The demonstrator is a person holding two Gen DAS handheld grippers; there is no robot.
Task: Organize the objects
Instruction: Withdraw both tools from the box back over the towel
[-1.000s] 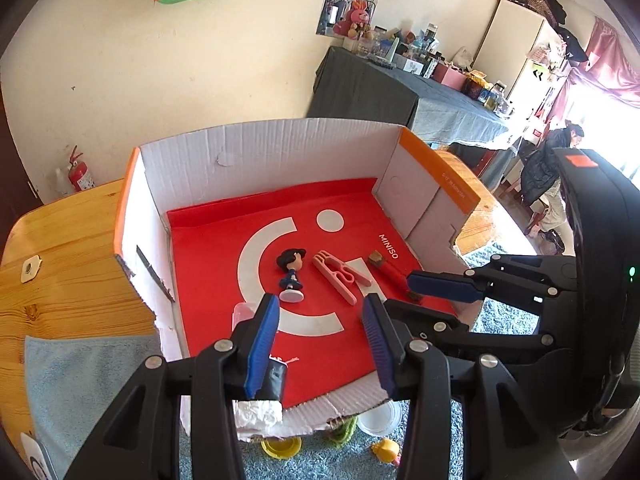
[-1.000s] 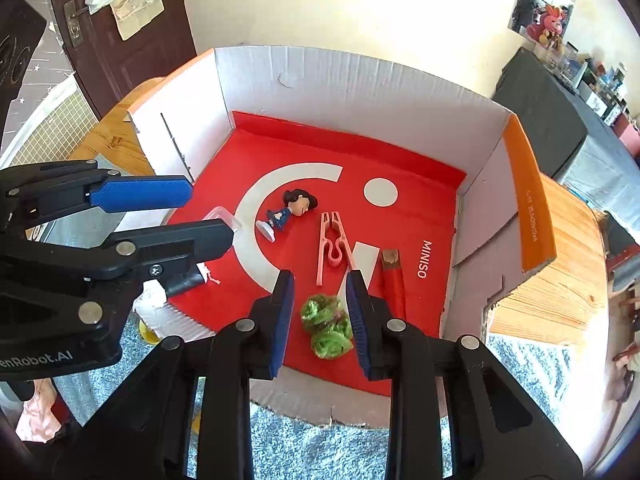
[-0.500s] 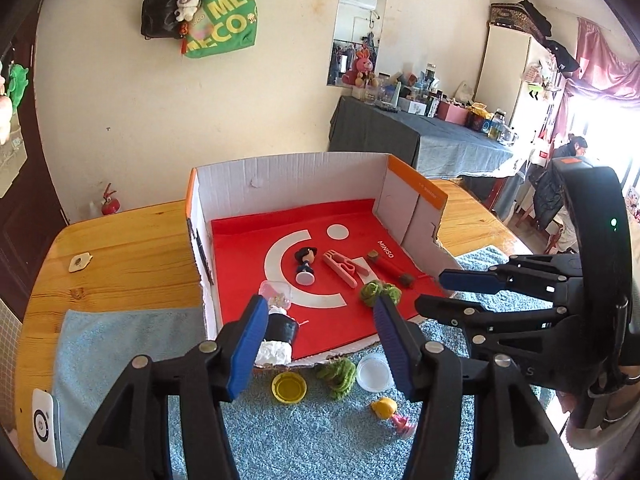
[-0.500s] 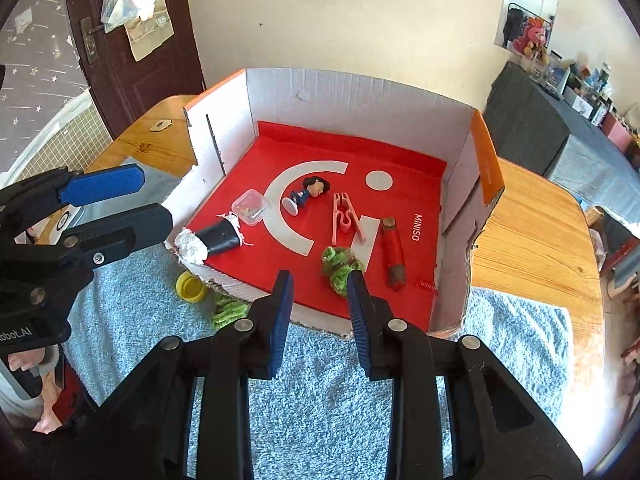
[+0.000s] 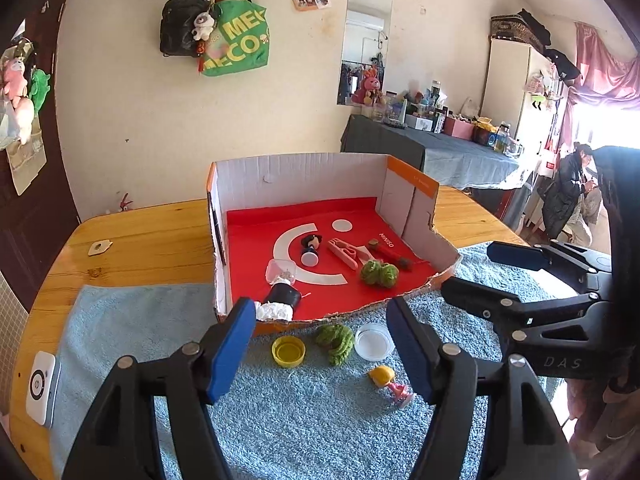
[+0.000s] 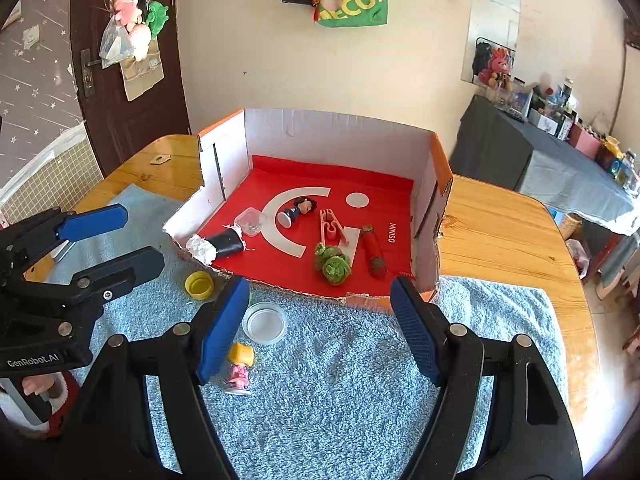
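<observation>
A cardboard box [image 5: 300, 176] [image 6: 340, 132] with a red floor holds a green yarn ball [image 5: 378, 274] [image 6: 332, 264], a dark-haired figurine [image 5: 310, 248], a pink clip [image 5: 343, 252], a red tube [image 5: 390, 256], a clear tub [image 5: 281, 271] and a black cup [image 5: 280, 300]. On the blue towel [image 5: 300, 420] before it lie a yellow cap [image 5: 288, 351], a green yarn bundle [image 5: 335, 340], a clear lid [image 5: 373, 342] and a yellow-haired figurine [image 5: 390, 384] [image 6: 240, 368]. My left gripper [image 5: 320, 320] and right gripper [image 6: 320, 292] hover above the towel, jaws opening, nothing between them.
The box stands on a wooden table [image 5: 152, 240] whose edges curve away on both sides. A white device [image 5: 42, 388] lies at the towel's left end. A person [image 5: 568, 196] stands far off at the right, beside a cluttered side table.
Both grippers have drawn back out of the box to above the towel. The right one let go of the green yarn ball, which stays in the box. Both pairs of jaws have widened.
</observation>
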